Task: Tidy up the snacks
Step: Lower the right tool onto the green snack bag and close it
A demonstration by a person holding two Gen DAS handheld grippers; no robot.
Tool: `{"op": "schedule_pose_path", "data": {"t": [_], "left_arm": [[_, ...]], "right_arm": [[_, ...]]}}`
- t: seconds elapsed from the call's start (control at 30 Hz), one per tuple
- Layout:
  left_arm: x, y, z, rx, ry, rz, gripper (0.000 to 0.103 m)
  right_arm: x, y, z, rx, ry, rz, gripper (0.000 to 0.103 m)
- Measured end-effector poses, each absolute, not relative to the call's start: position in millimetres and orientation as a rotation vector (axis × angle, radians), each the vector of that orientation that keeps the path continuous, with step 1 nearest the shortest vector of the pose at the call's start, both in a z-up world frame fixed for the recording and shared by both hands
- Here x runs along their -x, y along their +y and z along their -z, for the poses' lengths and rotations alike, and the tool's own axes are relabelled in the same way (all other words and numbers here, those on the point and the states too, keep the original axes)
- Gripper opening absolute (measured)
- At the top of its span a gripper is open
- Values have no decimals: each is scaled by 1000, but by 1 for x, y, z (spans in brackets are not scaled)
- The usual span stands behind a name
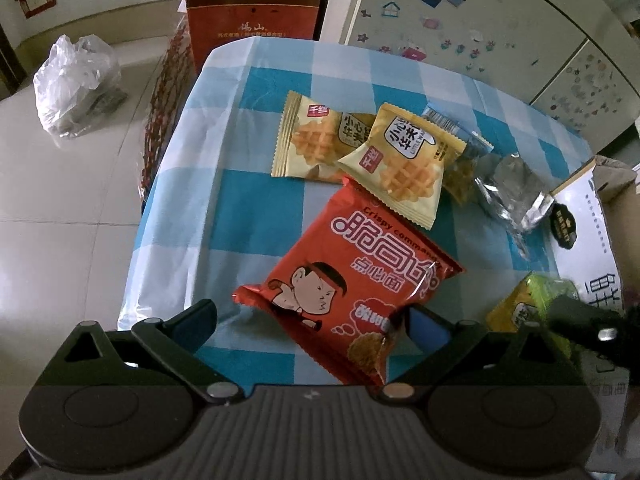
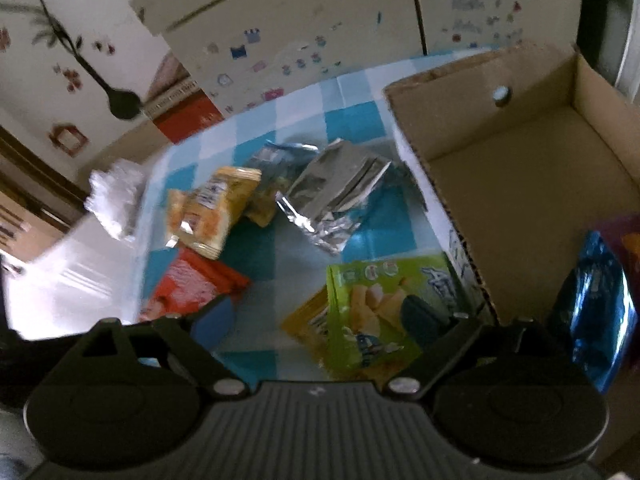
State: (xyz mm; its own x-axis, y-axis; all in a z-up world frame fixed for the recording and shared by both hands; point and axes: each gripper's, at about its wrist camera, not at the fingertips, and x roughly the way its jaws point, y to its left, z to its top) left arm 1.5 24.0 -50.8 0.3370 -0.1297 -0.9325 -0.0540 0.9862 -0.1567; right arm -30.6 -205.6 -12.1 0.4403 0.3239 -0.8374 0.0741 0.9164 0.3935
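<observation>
**A:** How do the jaws of the left gripper (image 1: 311, 320) stand?

**B:** Spread wide. The red snack packet (image 1: 352, 280) lies flat on the blue-and-white checked tabletop (image 1: 224, 216) between the two fingers. Its lower right corner overlaps the blue pad of the right finger (image 1: 426, 326); whether they actually touch I cannot tell. The left finger stands apart from the packet.

**A:** And the right gripper (image 2: 320, 320)?

**B:** Also spread, gripping nothing. A green snack packet (image 2: 376, 304) lies between its fingers, on top of a yellow packet (image 2: 306, 320). The green one reaches in front of the right finger (image 2: 420, 318); contact is unclear, since that view is blurred.

**A:** Where are the other snacks?

**B:** In the left wrist view, two waffle packets (image 1: 400, 160) lie beyond the red one, the nearer overlapping both the farther one and the red packet's top edge. A blue-trimmed packet (image 1: 460, 132) sits just behind them, and a silver foil packet (image 1: 512, 188) lies to the right.

**A:** And the box?

**B:** An open cardboard box (image 2: 520, 184) stands on the tabletop to the right, its printed side just beside the green packet. A shiny blue packet (image 2: 596, 308) is already inside, at the near end, with something purple beside it that I cannot make out.

**A:** Anything off the tabletop?

**B:** A red-brown carton (image 1: 256, 8) beyond the far edge, and a plastic bag (image 1: 76, 84) on the tiled floor.
</observation>
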Motion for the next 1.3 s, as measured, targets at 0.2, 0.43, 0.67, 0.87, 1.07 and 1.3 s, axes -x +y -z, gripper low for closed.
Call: {"op": "schedule_pose_path", "data": {"t": [0.2, 0.43, 0.67, 0.87, 1.07, 1.3], "left_arm": [[-1, 26, 51, 170, 1238, 52, 102], [0, 21, 51, 167, 1234, 66, 102], [-3, 20, 55, 178, 1249, 65, 102], [-4, 18, 53, 185, 1230, 89, 102], [-6, 17, 56, 181, 1229, 81, 102], [-4, 4, 60, 70, 1225, 83, 103]], "right_arm": [[47, -230, 1, -523, 1100, -155, 91], [40, -249, 8, -548, 1046, -44, 86], [30, -240, 13, -433, 1034, -9, 87], [26, -202, 21, -193, 1072, 32, 87], [21, -198, 30, -196, 1097, 34, 87], [25, -191, 31, -163, 1095, -12, 62]]}}
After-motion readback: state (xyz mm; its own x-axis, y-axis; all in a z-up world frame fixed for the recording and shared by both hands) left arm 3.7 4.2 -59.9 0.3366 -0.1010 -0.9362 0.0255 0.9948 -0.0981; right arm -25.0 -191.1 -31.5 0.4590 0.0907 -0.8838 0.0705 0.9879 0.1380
